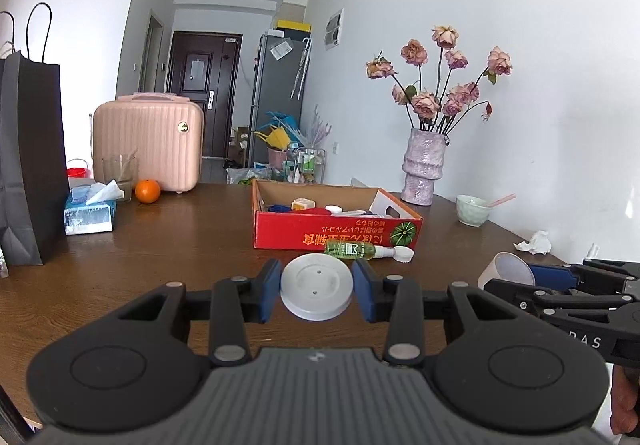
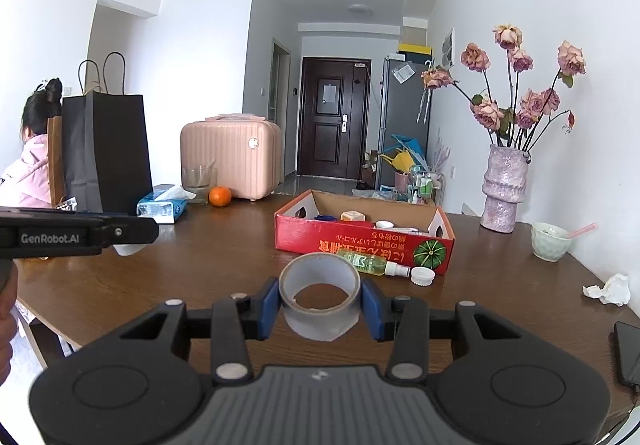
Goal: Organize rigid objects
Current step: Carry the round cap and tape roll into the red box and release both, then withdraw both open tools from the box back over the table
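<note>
My left gripper is shut on a white round disc, held above the wooden table short of the red cardboard box. My right gripper is shut on a grey tape roll, also short of the box; in the left wrist view the roll shows at the right. The box holds several small items. A green spray bottle and a white cap lie on the table against the box's front; they also show in the right wrist view, bottle, cap.
On the table: a black paper bag, tissue pack, orange, glass, pink case, vase of roses, pale bowl, crumpled tissue, phone at the right edge. A person sits far left.
</note>
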